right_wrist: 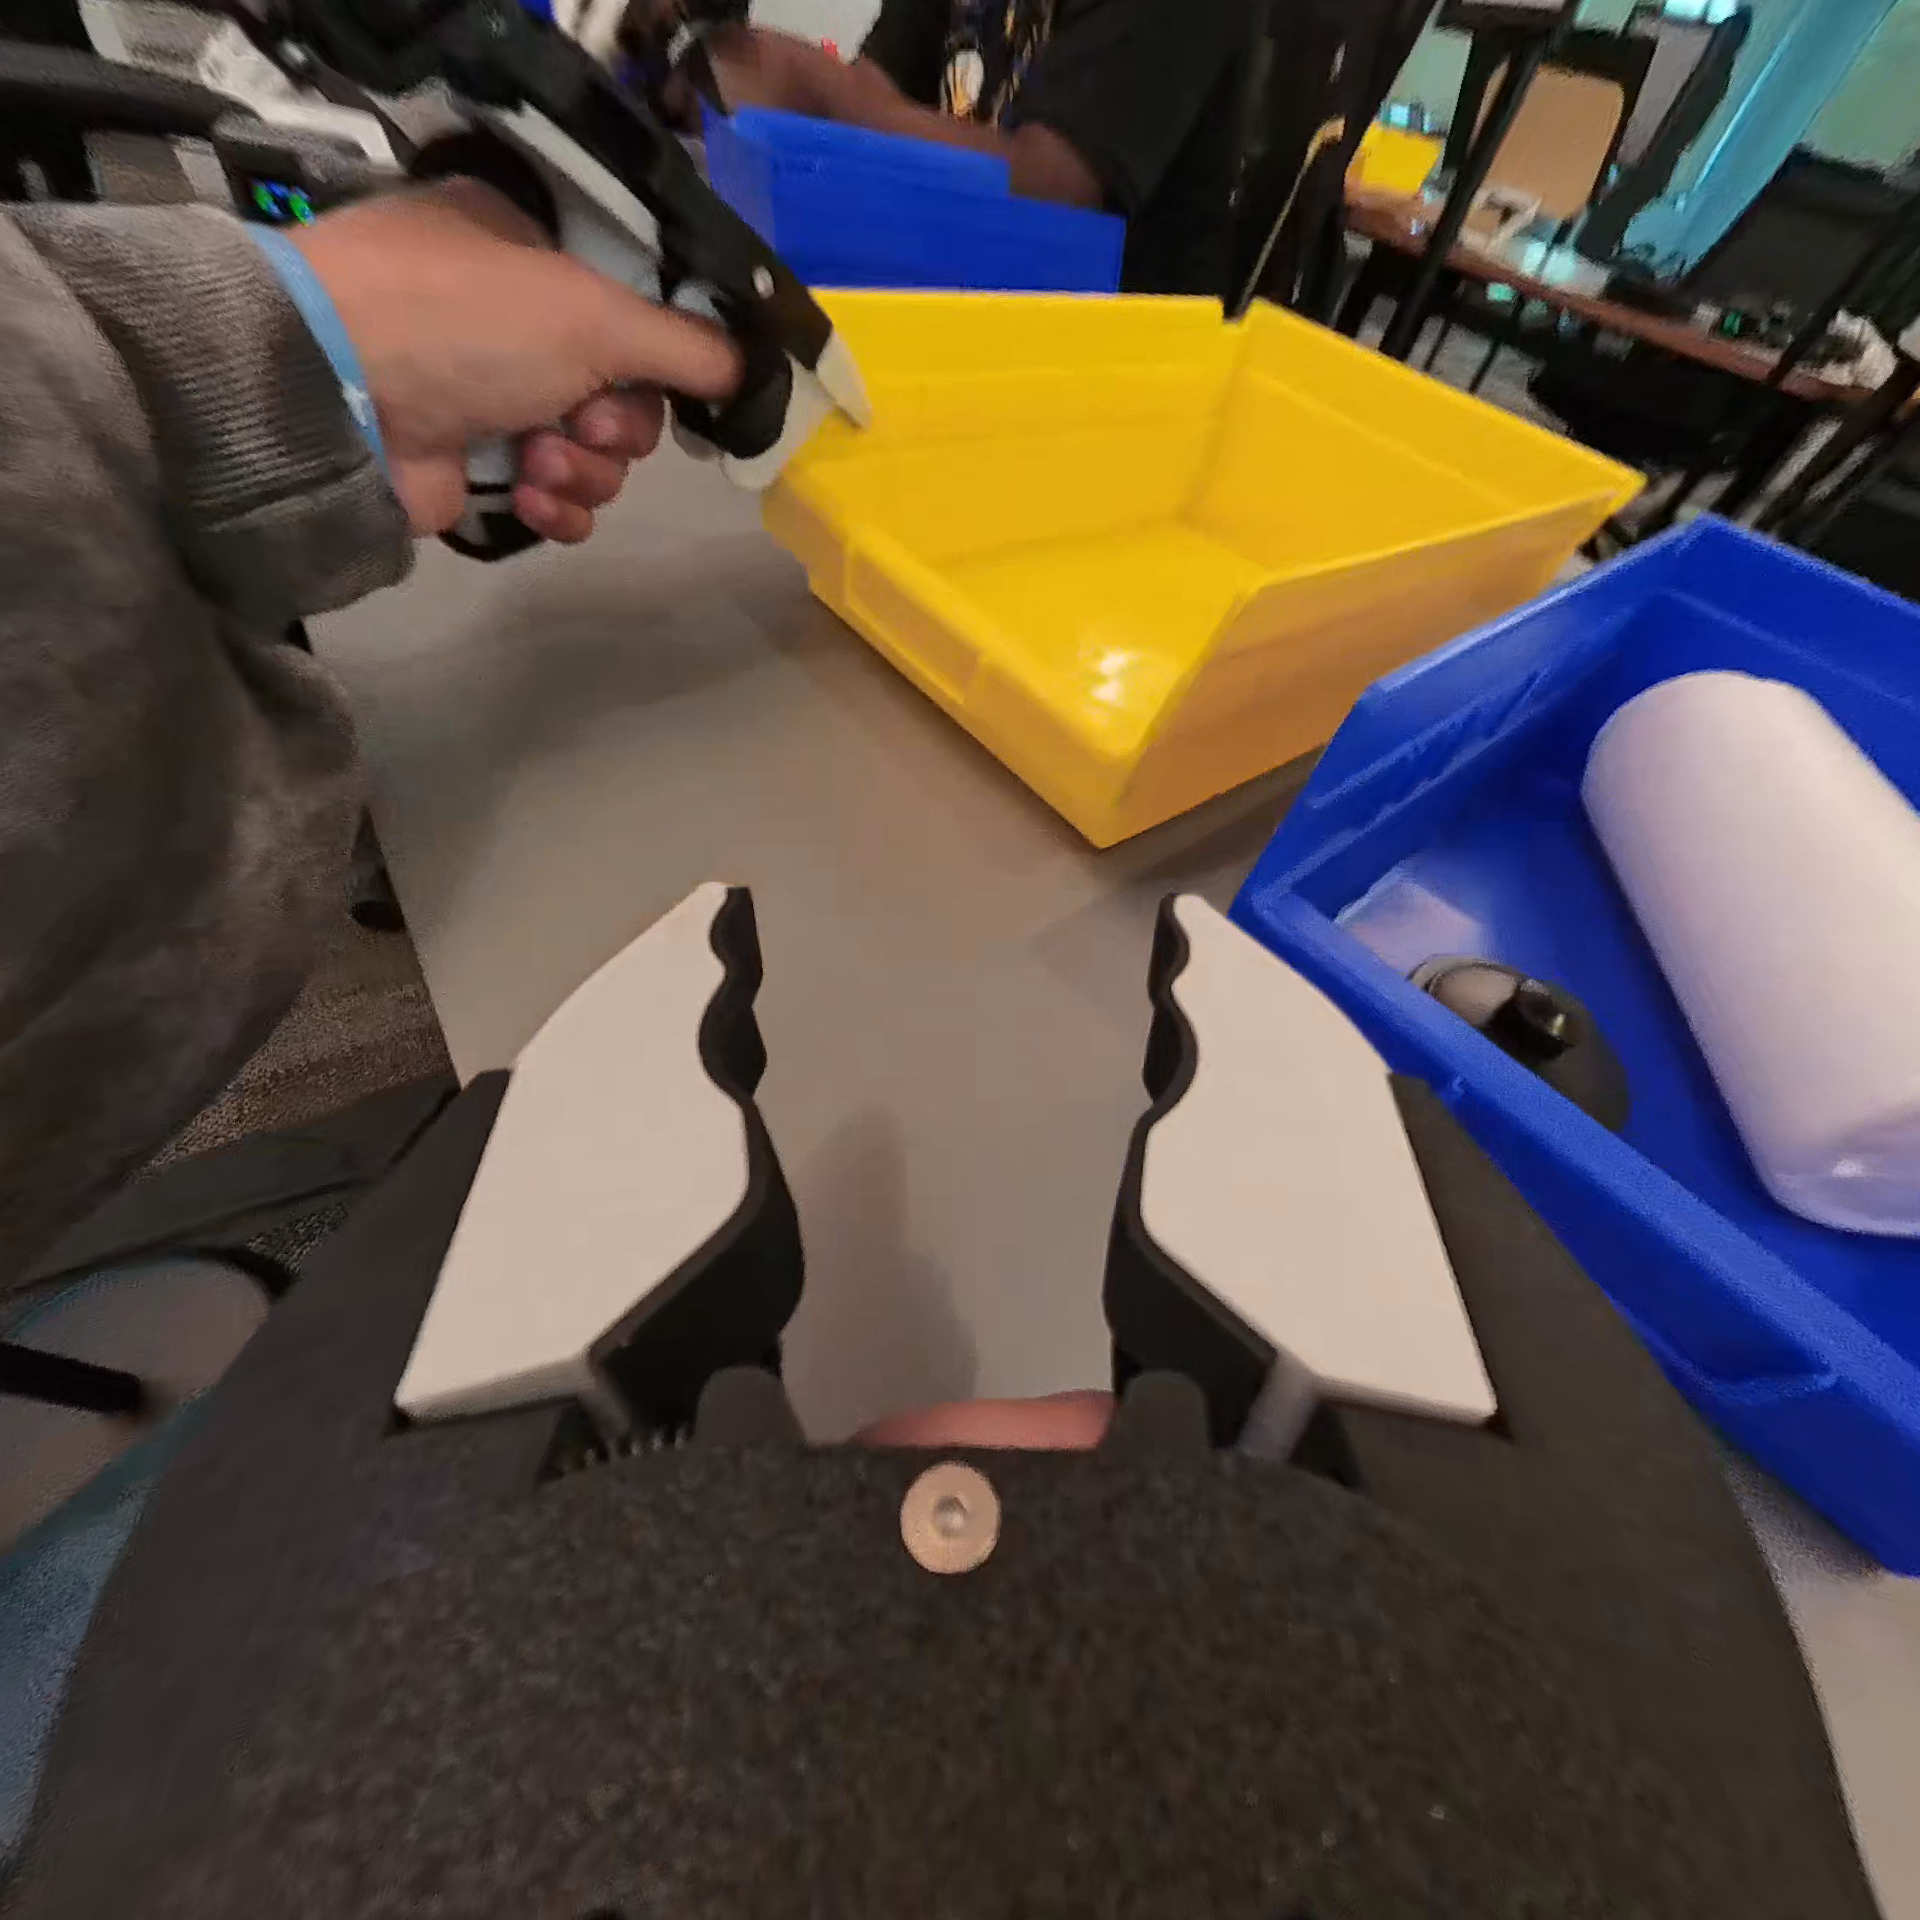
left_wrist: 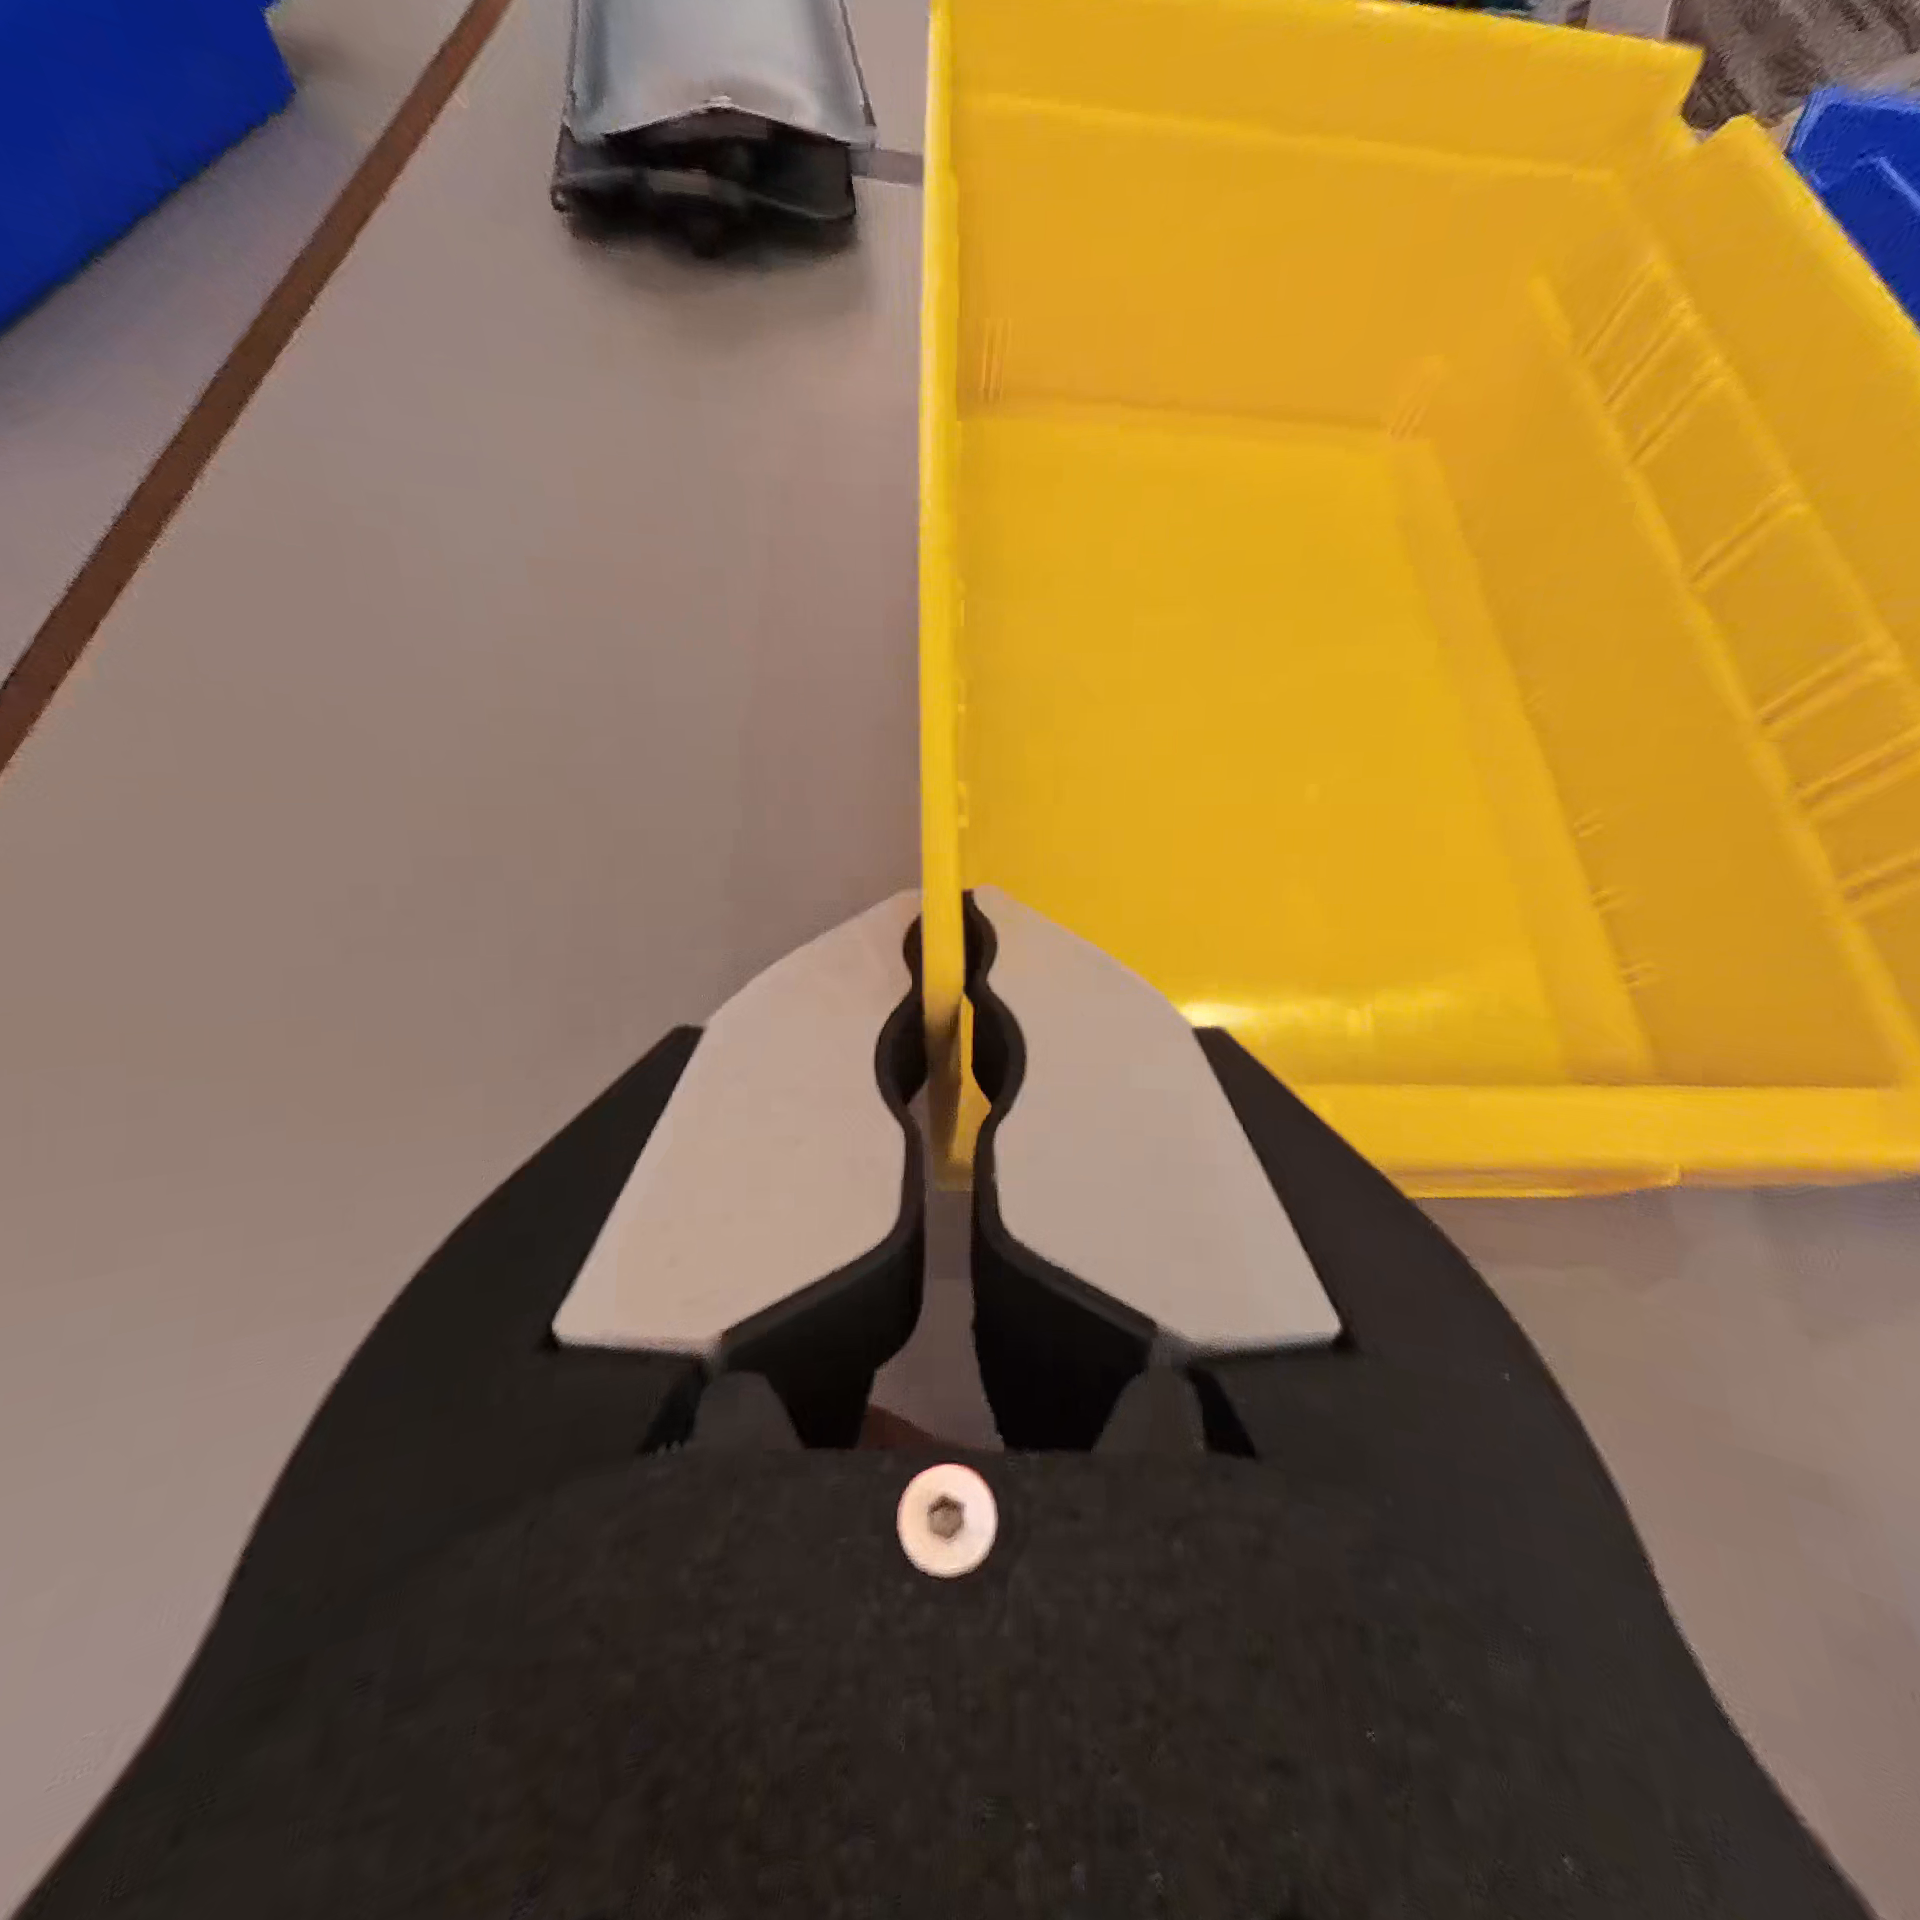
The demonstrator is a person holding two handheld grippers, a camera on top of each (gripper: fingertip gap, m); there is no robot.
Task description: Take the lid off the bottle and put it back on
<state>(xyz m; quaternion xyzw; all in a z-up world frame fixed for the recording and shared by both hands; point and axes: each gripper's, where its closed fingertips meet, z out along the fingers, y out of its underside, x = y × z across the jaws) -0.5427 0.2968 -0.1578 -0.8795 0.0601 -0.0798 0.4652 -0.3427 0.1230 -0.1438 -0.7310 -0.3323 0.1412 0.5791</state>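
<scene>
My left gripper (left_wrist: 943,906) is shut on the thin left wall of an empty yellow bin (left_wrist: 1299,343); both pads press on the wall. The right wrist view shows it (right_wrist: 831,407) at the same bin's (right_wrist: 1049,758) near corner, held by a hand (right_wrist: 488,353). My right gripper (right_wrist: 954,902) is open and empty above the grey table (right_wrist: 831,790). A white bottle (right_wrist: 1766,935) lies on its side in a blue bin (right_wrist: 1455,1205) to the right of my right gripper. A dark round item (right_wrist: 1512,1013) lies beside it in that bin.
A second blue bin (right_wrist: 914,213) stands behind the yellow one. Another blue bin (left_wrist: 104,135) is at the far left, and a grey pouch (left_wrist: 717,125) lies at the back of the table. A grey sleeve (right_wrist: 156,623) fills the left. The table's brown edge (left_wrist: 208,395) runs along the left.
</scene>
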